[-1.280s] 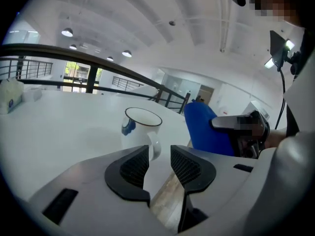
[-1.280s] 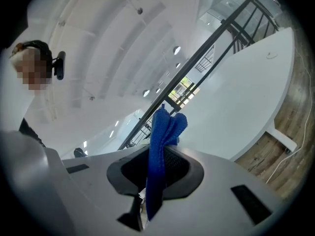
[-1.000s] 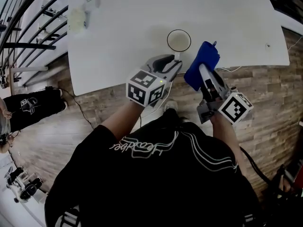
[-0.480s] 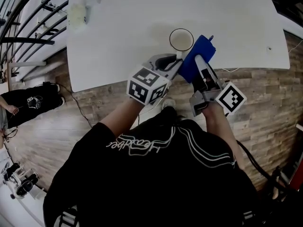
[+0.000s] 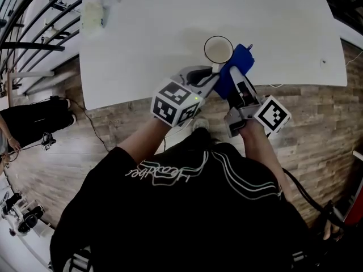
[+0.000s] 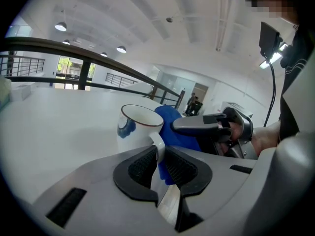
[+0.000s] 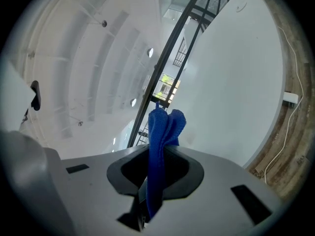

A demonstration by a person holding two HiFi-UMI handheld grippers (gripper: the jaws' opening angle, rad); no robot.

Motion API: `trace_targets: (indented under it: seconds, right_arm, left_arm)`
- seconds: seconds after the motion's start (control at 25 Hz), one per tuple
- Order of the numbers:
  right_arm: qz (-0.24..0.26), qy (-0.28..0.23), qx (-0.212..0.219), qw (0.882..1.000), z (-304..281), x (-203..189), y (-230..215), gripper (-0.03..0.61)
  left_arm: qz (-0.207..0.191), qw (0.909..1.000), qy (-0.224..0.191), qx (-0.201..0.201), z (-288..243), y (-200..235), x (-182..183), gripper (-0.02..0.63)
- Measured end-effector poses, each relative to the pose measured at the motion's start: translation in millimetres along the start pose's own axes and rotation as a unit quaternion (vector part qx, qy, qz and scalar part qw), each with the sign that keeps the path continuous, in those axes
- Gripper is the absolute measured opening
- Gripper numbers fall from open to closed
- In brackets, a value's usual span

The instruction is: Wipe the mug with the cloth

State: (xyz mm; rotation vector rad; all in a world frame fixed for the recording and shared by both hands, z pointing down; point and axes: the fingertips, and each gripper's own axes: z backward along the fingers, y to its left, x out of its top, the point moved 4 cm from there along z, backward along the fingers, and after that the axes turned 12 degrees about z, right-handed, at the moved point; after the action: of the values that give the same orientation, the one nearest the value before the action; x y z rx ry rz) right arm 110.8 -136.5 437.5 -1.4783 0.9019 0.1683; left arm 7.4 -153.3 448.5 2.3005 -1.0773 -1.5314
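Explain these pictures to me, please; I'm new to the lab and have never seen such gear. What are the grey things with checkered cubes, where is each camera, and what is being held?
There is no robot here: a person holds a hand-operated two-jaw gripper in each hand, and the checkered cubes are parts of those grippers. The head view looks down from a camera on the person's head. Each gripper view comes from a camera riding on that gripper, looking along its jaws. On the white table stands a white mug. The left gripper has just closed its jaws on the mug's handle. The right gripper is shut on a blue cloth, held right beside the mug.
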Motion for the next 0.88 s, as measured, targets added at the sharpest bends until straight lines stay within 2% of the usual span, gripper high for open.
trace_targets:
  seconds: [0.12, 0.24, 0.32, 0.52, 0.68, 0.8, 0.88]
  right_arm:
    - [0.009, 0.011, -0.005, 1.0, -4, -4, -7, 0.048]
    - [0.0, 0.037, -0.038, 0.999, -5, -12, -16, 0.048]
    - [0.013, 0.052, -0.053, 0.997, -6, -16, -17, 0.048]
    - [0.014, 0.063, -0.057, 0.996, -9, -19, -18, 0.048]
    - [0.026, 0.066, -0.042, 0.997, -5, -16, -15, 0.048]
    - [0.062, 0.066, 0.002, 0.996, -2, -3, -6, 0.048]
    - [0.065, 0.069, 0.02, 0.995, 2, 7, -5, 0.048]
  left_arm:
    - [-0.002, 1.0, 0.0, -0.003, -2, 0, -2, 0.062]
    - [0.002, 1.0, -0.004, -0.007, -4, 0, -3, 0.063]
    - [0.009, 0.9999, -0.006, -0.009, -3, 1, -3, 0.063]
    - [0.014, 0.9998, -0.009, -0.005, 1, 4, -2, 0.063]
    - [0.015, 0.9999, -0.003, -0.003, 5, 7, -3, 0.063]
    - [0.021, 0.9998, -0.003, -0.001, 8, 9, -2, 0.063]
    - [0.017, 0.9998, 0.001, 0.006, 8, 10, 0, 0.064]
